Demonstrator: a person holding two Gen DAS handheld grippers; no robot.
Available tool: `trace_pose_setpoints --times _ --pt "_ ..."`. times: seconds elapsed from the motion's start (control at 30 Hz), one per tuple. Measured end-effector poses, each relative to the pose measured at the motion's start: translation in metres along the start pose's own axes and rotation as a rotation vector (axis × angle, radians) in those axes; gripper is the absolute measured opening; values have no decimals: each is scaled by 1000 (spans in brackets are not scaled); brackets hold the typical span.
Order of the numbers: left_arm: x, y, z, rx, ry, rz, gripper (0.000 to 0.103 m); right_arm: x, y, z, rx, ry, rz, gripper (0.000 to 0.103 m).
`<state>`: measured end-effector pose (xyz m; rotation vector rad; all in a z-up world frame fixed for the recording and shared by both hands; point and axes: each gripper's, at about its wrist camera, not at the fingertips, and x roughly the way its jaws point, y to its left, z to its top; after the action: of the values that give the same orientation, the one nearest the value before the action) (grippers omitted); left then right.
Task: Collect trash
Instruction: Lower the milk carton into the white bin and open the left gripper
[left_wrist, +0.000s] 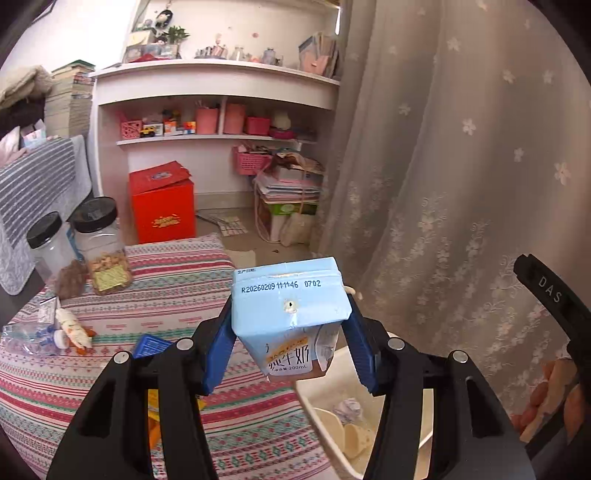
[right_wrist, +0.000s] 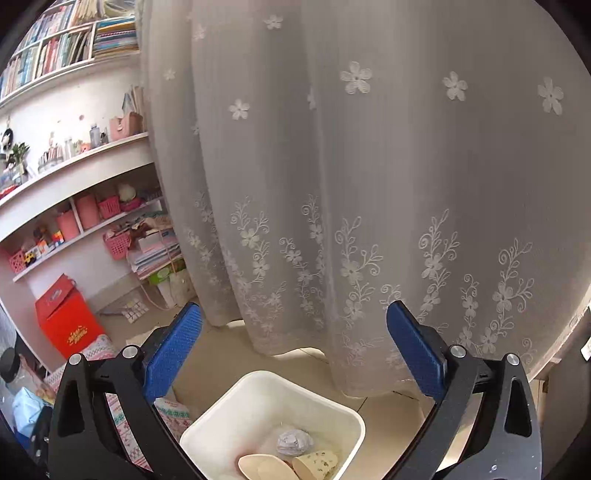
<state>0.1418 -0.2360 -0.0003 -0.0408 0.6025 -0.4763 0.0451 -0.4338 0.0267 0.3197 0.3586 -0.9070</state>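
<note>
My left gripper (left_wrist: 291, 332) is shut on a light blue milk carton (left_wrist: 290, 306), holding it in the air at the table's right edge, above and just left of the white trash bin (left_wrist: 317, 391). My right gripper (right_wrist: 295, 350) is open and empty, hanging over the same bin (right_wrist: 221, 417). The bin holds a crumpled paper ball (right_wrist: 293, 441) and paper cups (right_wrist: 317, 461). More trash lies on the table at the left: a crushed plastic bottle (left_wrist: 29, 339) and a wrapper (left_wrist: 74, 328).
The table has a striped patterned cloth (left_wrist: 177, 288). Two black-lidded jars (left_wrist: 99, 243) stand at its far left. A blue item (left_wrist: 149, 345) and a yellow item (left_wrist: 153, 410) lie under my left gripper. A lace curtain (right_wrist: 369, 184) hangs behind the bin. A red box (left_wrist: 162, 210) stands on the floor.
</note>
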Motion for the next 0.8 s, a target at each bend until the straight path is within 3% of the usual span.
trace_pose_setpoints --times 0.27,0.33,0.4,0.57,0.8 --pt "31 -57 1 -24 91 -191 55 5 -36 15 110 -38 -57 96" --pt "39 -68 -2 -17 131 -224 62 7 -42 16 132 -40 -72 96" --pt "44 -75 -5 -14 151 -235 75 9 -47 17 152 -32 -75 96" --pt "40 -68 -3 29 144 -170 82 10 -43 14 157 -6 -48 96" --pt "13 -20 13 56 31 1 91 -1 5 -2 55 17 21 96"
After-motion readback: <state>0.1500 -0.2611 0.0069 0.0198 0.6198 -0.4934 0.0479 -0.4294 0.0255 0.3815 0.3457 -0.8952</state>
